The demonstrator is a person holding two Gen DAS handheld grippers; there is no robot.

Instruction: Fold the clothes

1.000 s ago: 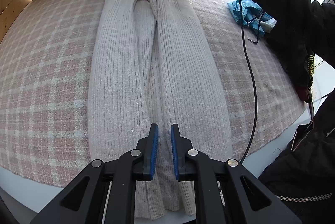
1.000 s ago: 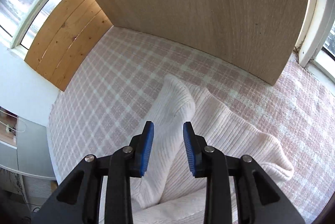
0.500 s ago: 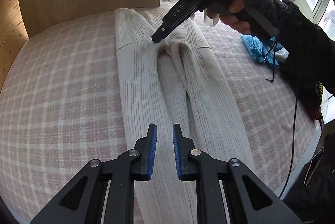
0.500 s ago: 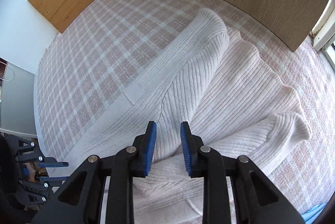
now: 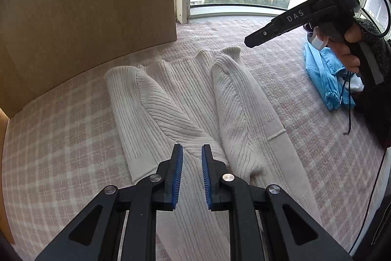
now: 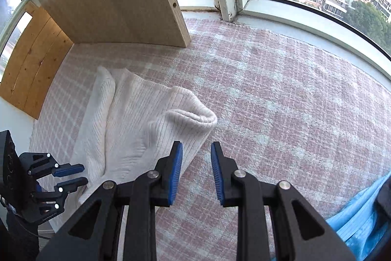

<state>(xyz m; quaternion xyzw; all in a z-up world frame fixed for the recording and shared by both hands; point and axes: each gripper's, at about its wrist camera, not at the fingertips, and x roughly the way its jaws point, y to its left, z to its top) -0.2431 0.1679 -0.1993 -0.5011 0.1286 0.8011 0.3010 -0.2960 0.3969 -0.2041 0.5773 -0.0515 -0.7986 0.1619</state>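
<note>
A cream ribbed sweater (image 5: 195,95) lies flat on the pink plaid cloth (image 5: 48,139), both sleeves folded in over its body. My left gripper (image 5: 191,151) hovers above the middle of it, where the sleeves meet; its jaws stand a narrow gap apart with nothing between them. In the right wrist view my right gripper (image 6: 196,151) hangs over the sweater (image 6: 136,119) at its right edge, just below a rolled fold, also slightly open and empty. A hand (image 5: 347,51) holds the right gripper (image 5: 249,41) high at the upper right. The left gripper (image 6: 73,173) shows at the lower left.
A wooden board (image 5: 97,4) stands upright behind the sweater, beside a window. A blue garment (image 5: 322,75) lies on the cloth to the right, also seen as blue fabric (image 6: 361,219). A black cable (image 5: 374,187) hangs along the right edge.
My left gripper has travelled along the sweater from its hem end toward the collar end. The right gripper has swung from over the sweater's top to its right edge and tilted up.
</note>
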